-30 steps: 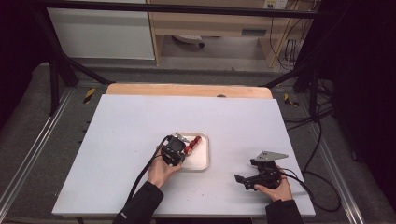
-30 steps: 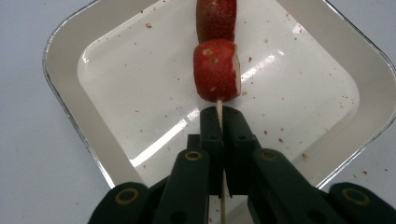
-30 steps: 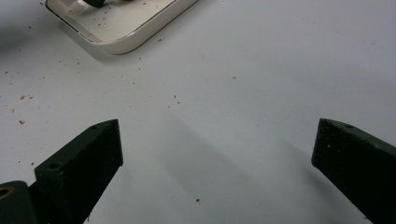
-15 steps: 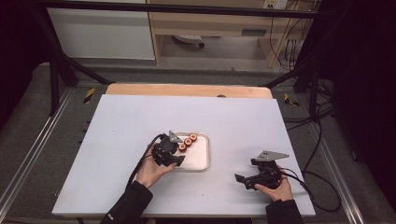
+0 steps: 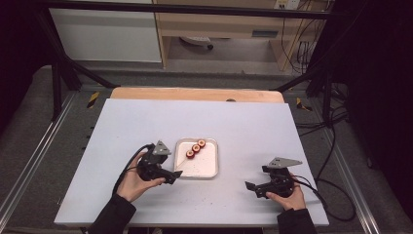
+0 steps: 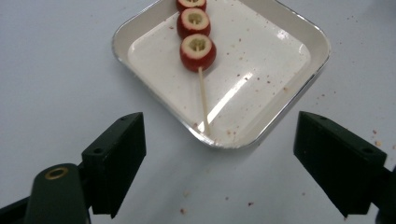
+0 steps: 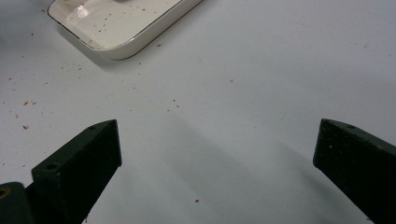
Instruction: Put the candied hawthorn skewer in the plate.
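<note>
A skewer (image 5: 196, 148) of three red, cream-cored fruit pieces lies slantwise in a white square plate (image 5: 214, 161) at the table's middle. In the left gripper view the fruit (image 6: 198, 51) sits at the plate's far side, and the bare stick (image 6: 203, 98) reaches to the near rim (image 6: 322, 51). My left gripper (image 5: 176, 174) sits just off the plate's near left corner; its jaws have just been opening and stand wide (image 6: 219, 140) with nothing between them. My right gripper (image 5: 251, 187) rests open on the table to the plate's right, jaws (image 7: 217, 135) bare, the plate's corner (image 7: 116, 28) ahead of it.
Red crumbs (image 7: 25, 126) dot the white tabletop (image 5: 253, 126) around the plate. A wooden strip (image 5: 195, 93) runs along the far edge. Cables (image 5: 331, 200) trail off the right side. A metal frame (image 5: 58, 83) surrounds the table.
My left gripper opened, let go of the skewer onto the plate, and drew back left and toward the person. The right gripper has stayed put.
</note>
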{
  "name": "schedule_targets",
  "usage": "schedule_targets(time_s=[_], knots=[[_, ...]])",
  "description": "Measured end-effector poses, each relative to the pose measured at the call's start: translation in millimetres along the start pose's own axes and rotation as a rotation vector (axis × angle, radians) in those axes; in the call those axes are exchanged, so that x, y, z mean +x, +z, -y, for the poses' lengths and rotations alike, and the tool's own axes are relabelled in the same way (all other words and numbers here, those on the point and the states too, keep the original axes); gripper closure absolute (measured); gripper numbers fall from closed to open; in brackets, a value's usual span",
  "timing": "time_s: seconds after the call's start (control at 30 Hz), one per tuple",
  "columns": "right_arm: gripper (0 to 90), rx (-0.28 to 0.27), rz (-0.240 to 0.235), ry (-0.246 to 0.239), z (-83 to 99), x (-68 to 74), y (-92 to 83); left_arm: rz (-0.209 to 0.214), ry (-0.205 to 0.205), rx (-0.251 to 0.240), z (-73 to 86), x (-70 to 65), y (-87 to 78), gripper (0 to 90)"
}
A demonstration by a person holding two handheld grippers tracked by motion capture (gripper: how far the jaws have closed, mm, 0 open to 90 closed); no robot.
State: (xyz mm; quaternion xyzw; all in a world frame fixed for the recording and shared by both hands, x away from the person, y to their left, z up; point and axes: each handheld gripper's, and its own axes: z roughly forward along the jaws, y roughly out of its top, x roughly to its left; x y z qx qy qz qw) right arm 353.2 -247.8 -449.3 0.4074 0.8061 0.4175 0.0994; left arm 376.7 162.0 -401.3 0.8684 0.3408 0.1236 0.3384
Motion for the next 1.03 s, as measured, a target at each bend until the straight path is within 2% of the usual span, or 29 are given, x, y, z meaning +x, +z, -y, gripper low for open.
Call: schedule_targets(time_s=[0.2,0.37,0.67,0.83,1.03], knots=[[1.2,0.002,0.0,-0.001,-0.1,-0.2,-0.5,-0.03,-0.024,-0.05,28.8,14.9,-16.5,14.0],[1.0,0.005,0.002,-0.001,0.1,-0.2,-0.3,-0.068,-0.078,-0.094,55.7,26.9,-27.5,13.8],[0.8,0.013,-0.001,-0.011,1.6,0.2,0.9,-0.078,-0.107,-0.127,95.6,33.0,-35.2,12.9],[0.8,0.019,-0.001,-0.018,2.0,0.4,1.0,-0.059,-0.12,-0.124,102.1,35.9,-35.0,12.7],[0.8,0.022,0.001,-0.021,2.3,0.6,1.2,-0.06,-0.118,-0.12,103.1,36.8,-33.9,12.6]])
